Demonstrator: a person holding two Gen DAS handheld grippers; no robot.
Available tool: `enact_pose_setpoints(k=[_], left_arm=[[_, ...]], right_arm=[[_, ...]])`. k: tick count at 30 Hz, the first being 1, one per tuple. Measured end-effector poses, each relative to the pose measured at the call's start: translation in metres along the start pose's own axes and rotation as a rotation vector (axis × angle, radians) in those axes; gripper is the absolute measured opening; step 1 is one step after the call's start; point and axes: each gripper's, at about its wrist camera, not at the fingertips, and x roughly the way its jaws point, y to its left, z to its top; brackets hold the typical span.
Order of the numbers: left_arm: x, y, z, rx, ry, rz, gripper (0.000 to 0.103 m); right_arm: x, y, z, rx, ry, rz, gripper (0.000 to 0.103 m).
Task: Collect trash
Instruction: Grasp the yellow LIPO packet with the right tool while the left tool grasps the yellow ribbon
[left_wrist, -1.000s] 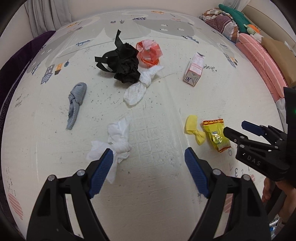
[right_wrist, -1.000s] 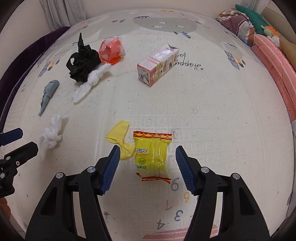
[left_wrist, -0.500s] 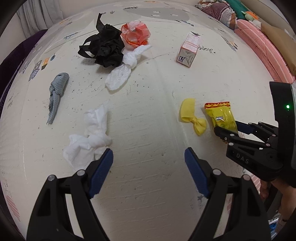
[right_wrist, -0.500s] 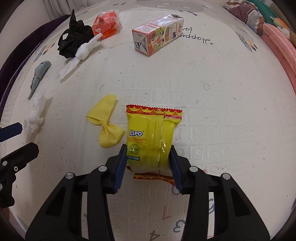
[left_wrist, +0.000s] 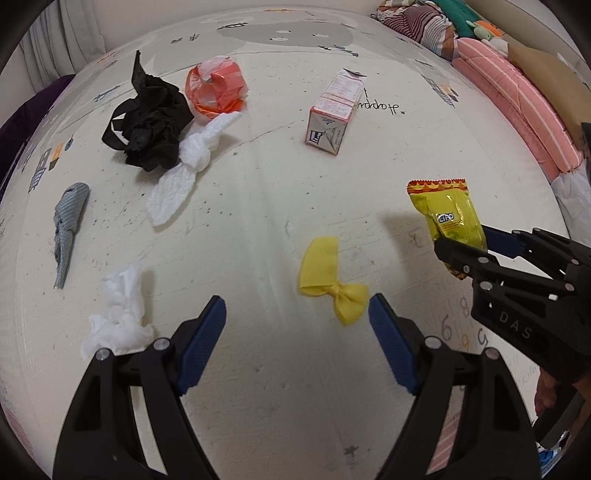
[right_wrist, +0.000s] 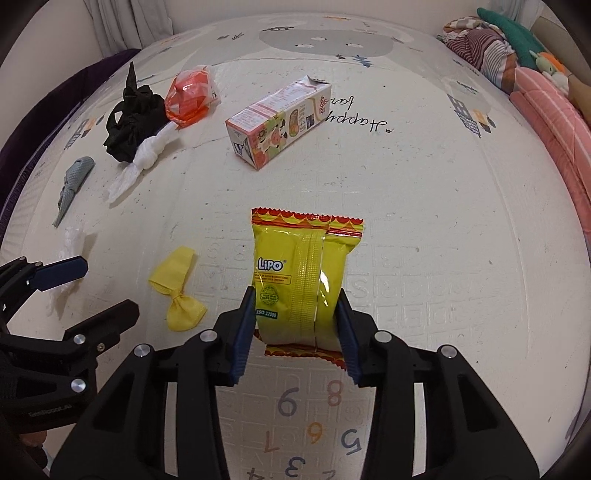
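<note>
two white tissues (left_wrist: 186, 168), two yellow wrappers (left_wrist: 334, 284), one carton (left_wrist: 334, 112)

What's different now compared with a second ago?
The right gripper closed on the yellow snack packet and lifted its far end off the mat. The left gripper, jaws open and empty, slid from the white tissue toward the yellow paper twist. The carton and other scraps stayed put.
</note>
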Motion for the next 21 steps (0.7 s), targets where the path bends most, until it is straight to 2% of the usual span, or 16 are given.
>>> enact_pose_setpoints(k=[9,13,16,18,19,20,21], left_arm=[[0.043,-0.017,0.01,-0.022,0.02,0.016,0.079],[0.049,-0.027,0.011,0.007,0.007,0.058,0.077],[0.054,-0.036,0.009,0.038,0.016,0.083,0.058],[0.055,-0.04,0.008,0.048,0.006,0.099,0.056],[0.054,-0.041,0.007,0.05,0.004,0.096,0.049],[0.052,-0.041,0.008,0.051,0.001,0.099,0.03],[0.051,-0.041,0.008,0.052,0.004,0.096,0.022]], right_arm=[[0.013,-0.017,-0.006,0.001,0.017,0.003,0.04],[0.015,-0.02,-0.006,-0.002,0.018,0.009,0.04],[0.015,-0.021,-0.006,-0.002,0.02,0.015,0.04],[0.014,-0.022,-0.006,0.001,0.02,0.023,0.04],[0.013,-0.022,-0.006,0.0,0.02,0.025,0.04],[0.012,-0.022,-0.006,-0.001,0.018,0.026,0.04],[0.011,-0.022,-0.005,-0.002,0.017,0.028,0.04]])
